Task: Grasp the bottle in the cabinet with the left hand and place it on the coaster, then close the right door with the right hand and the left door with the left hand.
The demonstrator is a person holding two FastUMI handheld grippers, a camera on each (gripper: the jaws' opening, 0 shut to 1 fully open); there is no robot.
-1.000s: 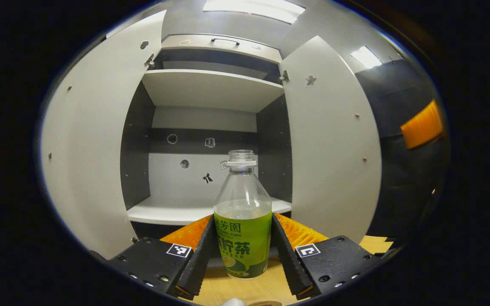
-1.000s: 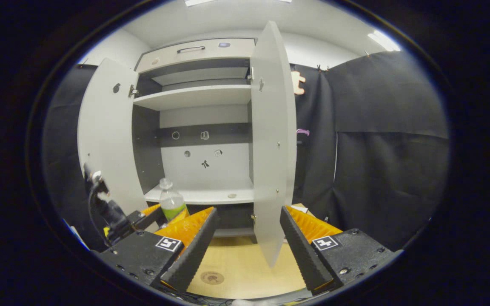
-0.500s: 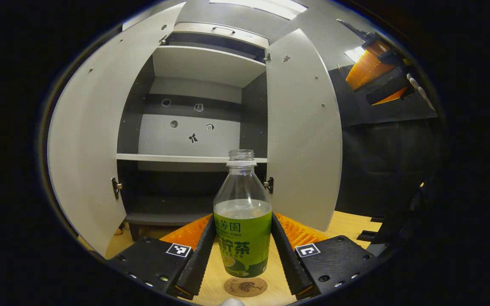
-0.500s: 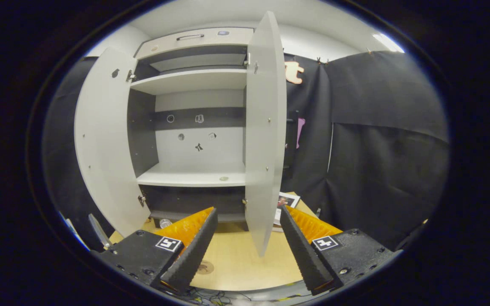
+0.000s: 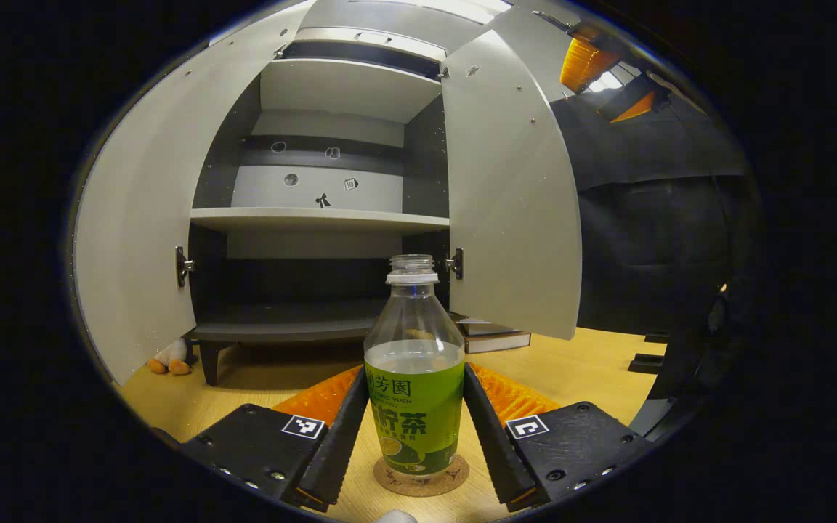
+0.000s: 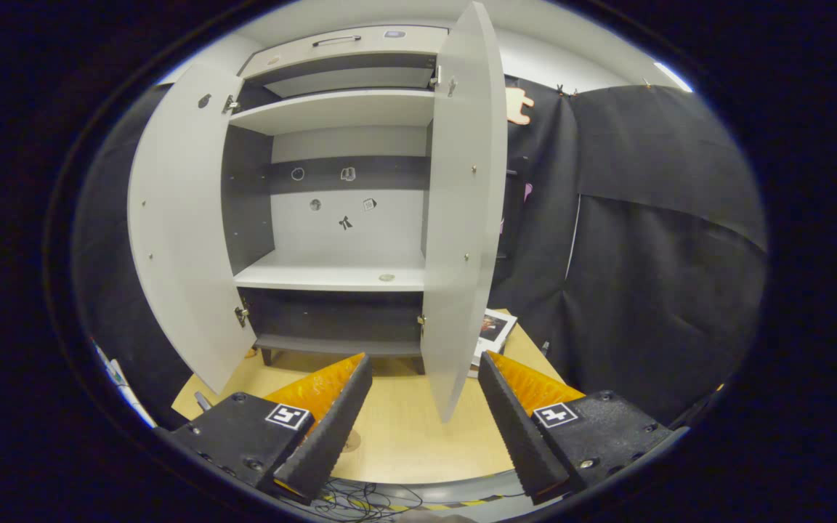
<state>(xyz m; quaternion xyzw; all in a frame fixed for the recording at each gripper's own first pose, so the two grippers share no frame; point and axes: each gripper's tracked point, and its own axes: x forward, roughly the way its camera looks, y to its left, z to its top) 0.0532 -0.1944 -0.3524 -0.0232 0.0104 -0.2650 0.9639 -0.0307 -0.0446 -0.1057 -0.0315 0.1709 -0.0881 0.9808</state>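
The bottle (image 5: 414,378) carries a green label with Chinese characters and "YUEN" partly readable.

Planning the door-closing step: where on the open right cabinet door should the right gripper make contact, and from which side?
Probably the right door's free vertical edge, low down, approached from its outer face. The panel stands edge-on ahead of the open right gripper, hinged at the cabinet, so a push there swings it shut.
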